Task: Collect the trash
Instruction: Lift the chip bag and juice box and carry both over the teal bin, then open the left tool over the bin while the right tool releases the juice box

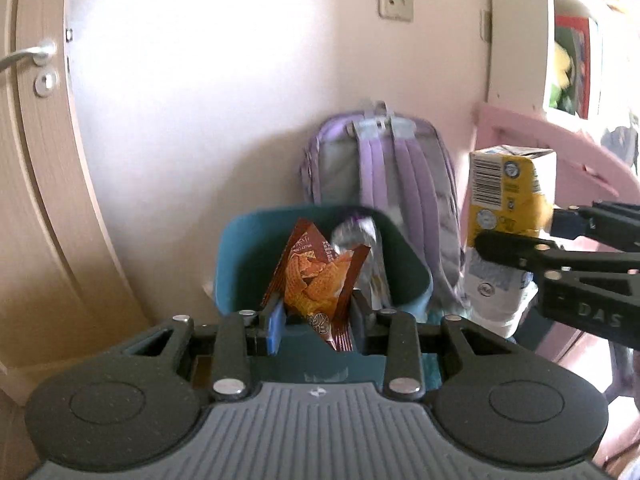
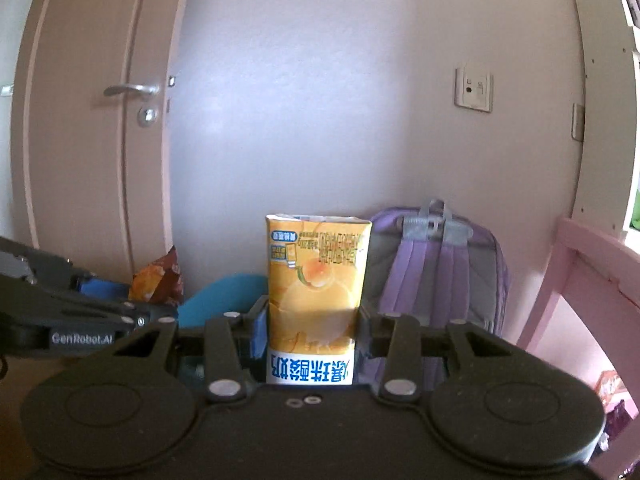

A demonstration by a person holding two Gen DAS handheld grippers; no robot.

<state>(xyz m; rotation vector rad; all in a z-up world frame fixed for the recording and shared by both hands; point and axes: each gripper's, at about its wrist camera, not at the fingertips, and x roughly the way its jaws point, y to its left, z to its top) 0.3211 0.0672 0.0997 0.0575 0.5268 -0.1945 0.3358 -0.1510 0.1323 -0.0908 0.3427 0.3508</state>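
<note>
My left gripper is shut on an orange-brown snack bag and holds it over the open teal trash bin. A crumpled silvery wrapper shows in the bin behind the bag. My right gripper is shut on a yellow and white drink carton, held upside down. In the left wrist view the carton and right gripper are to the right of the bin. In the right wrist view the left gripper, the snack bag and the bin show at the left.
A purple backpack leans on the wall behind the bin. A door is on the left. A pink chair frame and a white shelf unit stand on the right.
</note>
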